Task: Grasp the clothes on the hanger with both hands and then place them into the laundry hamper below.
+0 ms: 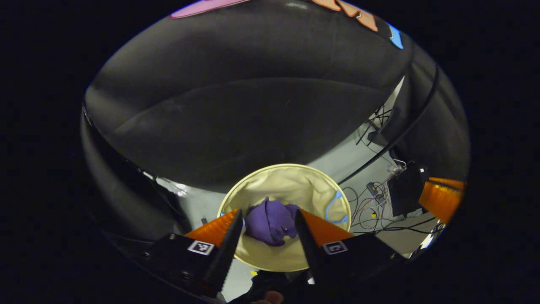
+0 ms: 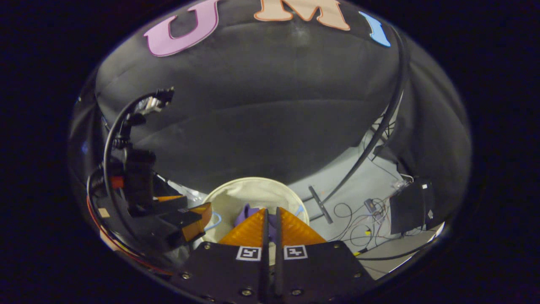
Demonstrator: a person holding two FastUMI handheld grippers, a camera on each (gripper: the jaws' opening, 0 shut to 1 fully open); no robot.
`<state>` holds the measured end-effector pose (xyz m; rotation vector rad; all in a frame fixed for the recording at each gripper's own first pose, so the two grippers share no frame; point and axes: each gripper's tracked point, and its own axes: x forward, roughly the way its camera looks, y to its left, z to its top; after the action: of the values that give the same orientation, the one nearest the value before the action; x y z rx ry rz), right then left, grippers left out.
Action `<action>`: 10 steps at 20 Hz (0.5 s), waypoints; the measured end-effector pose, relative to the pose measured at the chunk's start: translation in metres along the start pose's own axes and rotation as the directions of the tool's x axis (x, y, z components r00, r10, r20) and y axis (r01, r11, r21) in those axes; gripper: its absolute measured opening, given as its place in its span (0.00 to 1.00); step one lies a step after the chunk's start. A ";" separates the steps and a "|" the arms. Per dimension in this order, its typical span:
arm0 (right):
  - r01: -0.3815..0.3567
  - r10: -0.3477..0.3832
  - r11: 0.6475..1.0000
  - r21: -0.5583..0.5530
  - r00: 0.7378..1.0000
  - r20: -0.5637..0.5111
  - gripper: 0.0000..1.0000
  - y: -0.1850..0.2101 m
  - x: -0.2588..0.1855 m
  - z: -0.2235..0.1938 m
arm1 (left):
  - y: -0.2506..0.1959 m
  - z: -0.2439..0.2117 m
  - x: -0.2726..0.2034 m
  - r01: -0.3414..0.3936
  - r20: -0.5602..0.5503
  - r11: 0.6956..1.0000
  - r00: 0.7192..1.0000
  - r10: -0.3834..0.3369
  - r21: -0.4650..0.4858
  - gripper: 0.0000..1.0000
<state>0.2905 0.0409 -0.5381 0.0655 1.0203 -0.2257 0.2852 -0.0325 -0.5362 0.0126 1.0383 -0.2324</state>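
Note:
Purple clothes point(image 1: 272, 221) lie crumpled inside the round cream laundry hamper point(image 1: 291, 166) on the floor. My left gripper point(image 1: 268, 213) hangs open just above the hamper, with the clothes showing in the gap between its fingers and nothing held. In the right gripper view, my right gripper point(image 2: 270, 211) is shut over the same hamper point(image 2: 253, 180), with nothing seen between its fingers. A bit of the purple clothes point(image 2: 244, 216) shows to the left of its tips. The left gripper point(image 2: 192, 221) is also in this view at the lower left, by the hamper's rim, trailing cables.
The hamper stands on a grey floor against the black cloth wall. Loose cables point(image 1: 371, 207) and a black box point(image 2: 411, 207) lie to its right. A black pole point(image 2: 379, 135) slants up along the right side. An orange ribbed object point(image 1: 441, 198) sits at the right edge.

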 end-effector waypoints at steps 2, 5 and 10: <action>0.010 -0.010 1.000 -0.001 1.000 -0.010 0.18 -0.003 0.002 -0.005 | 0.002 -0.001 -0.004 -0.018 -0.010 1.000 1.000 0.018 -0.006 0.98; 0.025 -0.025 1.000 -0.009 1.000 -0.004 0.66 -0.006 -0.002 -0.004 | 0.004 -0.008 -0.013 -0.007 -0.033 1.000 0.999 0.007 0.000 0.99; 0.056 -0.056 0.998 -0.025 0.998 0.002 1.00 -0.010 -0.015 0.001 | 0.000 -0.016 -0.036 0.025 -0.034 1.000 0.999 -0.024 0.017 0.96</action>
<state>0.2814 0.0333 -0.5242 0.0144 1.0246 -0.2642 0.2540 -0.0234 -0.5132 0.0194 1.0704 -0.2640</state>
